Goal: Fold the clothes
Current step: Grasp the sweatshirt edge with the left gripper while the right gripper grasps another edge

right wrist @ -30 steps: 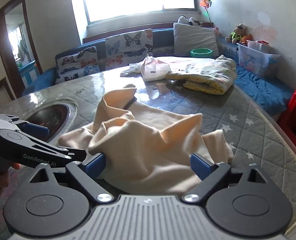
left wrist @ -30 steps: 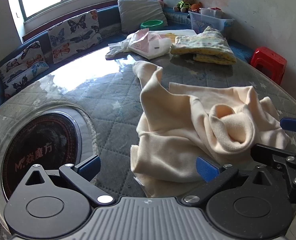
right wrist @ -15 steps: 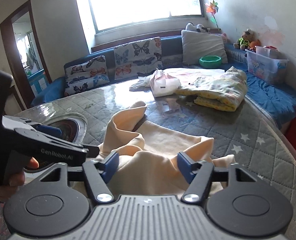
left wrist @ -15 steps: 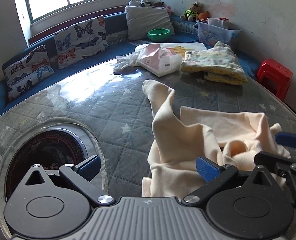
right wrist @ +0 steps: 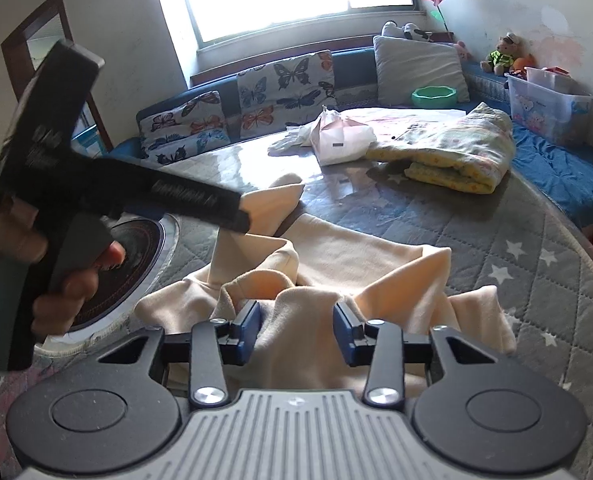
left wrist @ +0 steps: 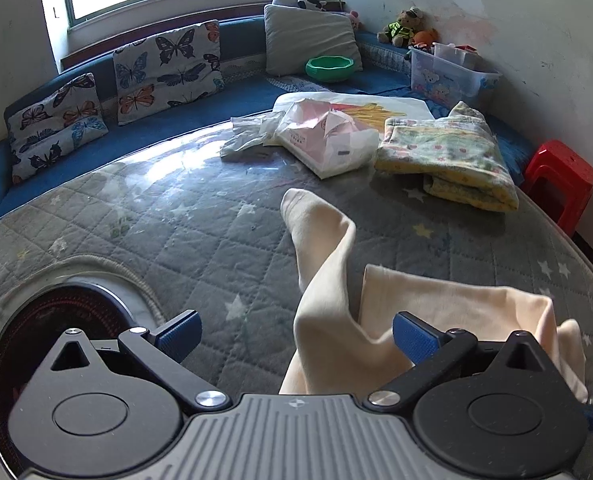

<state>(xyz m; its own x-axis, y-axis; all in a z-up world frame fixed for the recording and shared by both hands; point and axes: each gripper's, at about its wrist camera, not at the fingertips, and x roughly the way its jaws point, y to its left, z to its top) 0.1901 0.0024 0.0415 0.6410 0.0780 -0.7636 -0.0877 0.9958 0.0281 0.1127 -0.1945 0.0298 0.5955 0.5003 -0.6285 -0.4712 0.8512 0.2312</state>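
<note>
From my left wrist camera, my left gripper [left wrist: 294, 334] stands wide open, its blue pads far from each other. The cream garment [left wrist: 328, 280] lies crumpled on the quilted grey table [left wrist: 200, 240], on the right side. One long part of it stretches away toward the folded yellow blanket [left wrist: 452, 160] and the plastic bag [left wrist: 328, 140], but does not reach them. Part of the cloth passes between my left pads without touching them.

From my right wrist camera, my right gripper [right wrist: 296, 330] has just been closing, and a raised fold of the cream garment [right wrist: 336, 260] stands between its pads. If the pads already press on the cloth I cannot tell. My left hand [right wrist: 52, 268] holds the left gripper [right wrist: 240, 216] above the garment's left side.
</note>
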